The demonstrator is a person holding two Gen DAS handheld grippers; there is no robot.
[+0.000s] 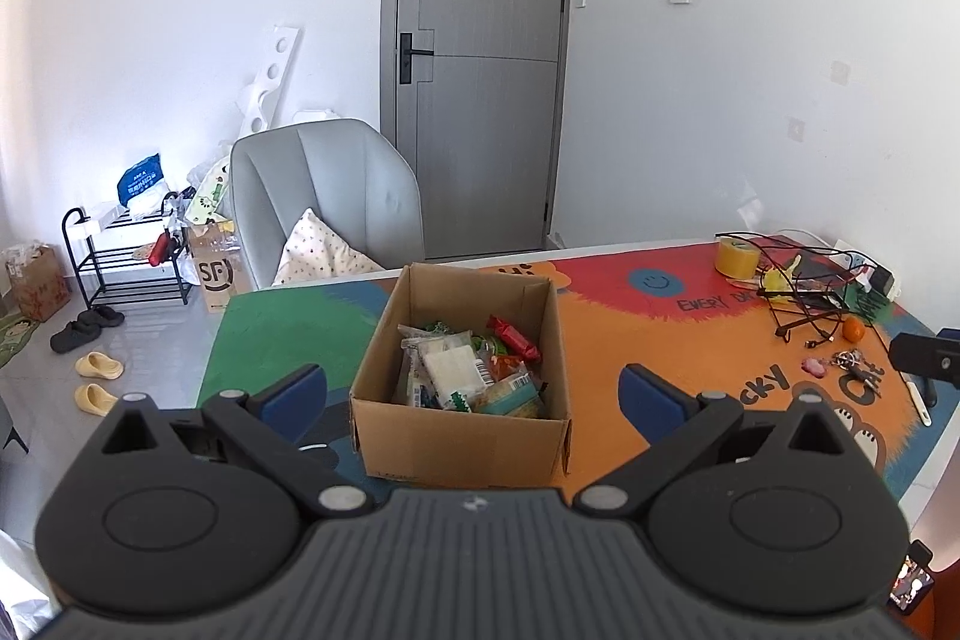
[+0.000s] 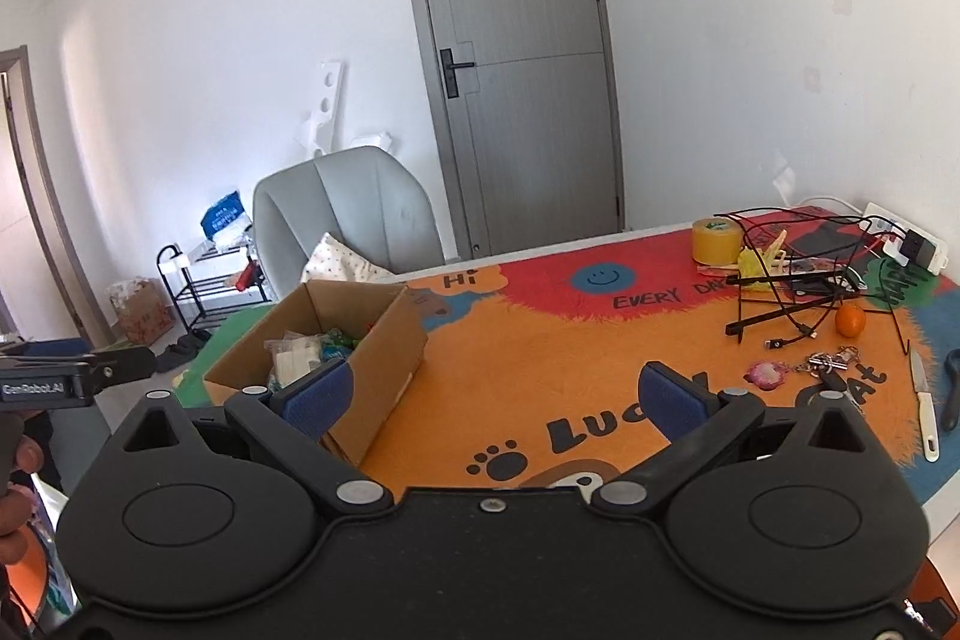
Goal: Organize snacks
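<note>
- Left wrist view: the left gripper hovers over the near edge of the desk, its blue-padded jaws spread wide and gripping nothing.
- Between those jaws and just beyond them stands the open cardboard box; it sits on the colourful mat toward the desk's left side, its near wall facing the camera.
- Inside the box lie the snacks: a jumble of wrapped packets, with a red one toward the far right corner and a pale one in the middle.
- Right wrist view: the right gripper is also wide open and empty, held over the orange part of the mat.
- From here the box lies to the left, behind the left finger, outside the gap between the jaws.
- At the desk's far right corner sit a yellow tape roll, tangled black cables and an orange; keys and a white-handled knife lie nearer the right edge.
</note>
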